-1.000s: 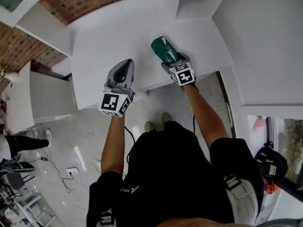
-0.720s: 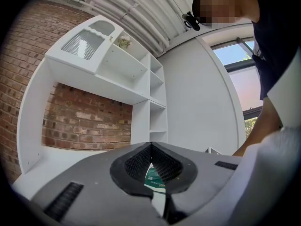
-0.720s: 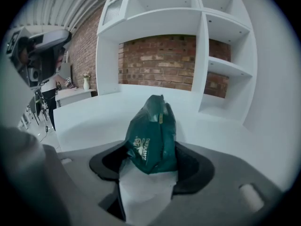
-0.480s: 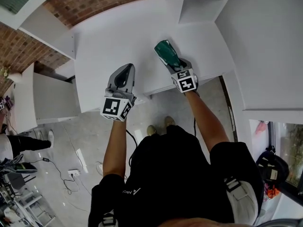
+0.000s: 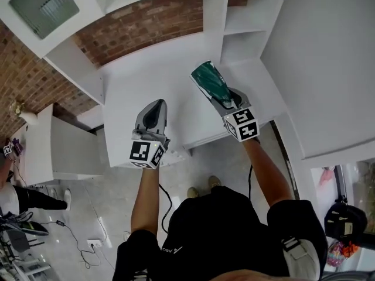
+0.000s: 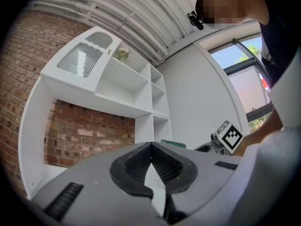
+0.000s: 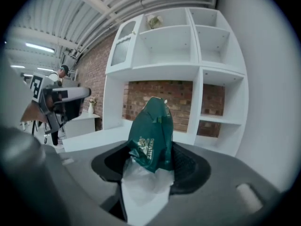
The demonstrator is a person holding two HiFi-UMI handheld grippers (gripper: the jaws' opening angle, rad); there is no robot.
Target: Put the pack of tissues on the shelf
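Note:
My right gripper [image 5: 225, 102] [image 7: 151, 160] is shut on a dark green pack of tissues [image 5: 210, 83] [image 7: 151, 135], which sticks out forward from between the pads and is lifted off the white desk [image 5: 158, 92]. It points toward the white shelf unit [image 5: 243, 22] [image 7: 207, 69] with open compartments at the desk's far right. In the head view my left gripper [image 5: 153, 111] hovers over the desk's near left part; its pads [image 6: 162, 166] meet with nothing between them.
A red brick wall [image 5: 140, 25] backs the desk under a long white upper shelf [image 7: 160, 69]. A lower white cabinet [image 5: 53, 151] stands to the left. Another person [image 7: 59, 74] stands far off on the left. A white wall [image 5: 328, 69] closes the right side.
My right gripper closed on the green pack and lifted it off the desk, forward toward the shelf unit. The head camera tilted up, showing more shelves. The left gripper kept its place.

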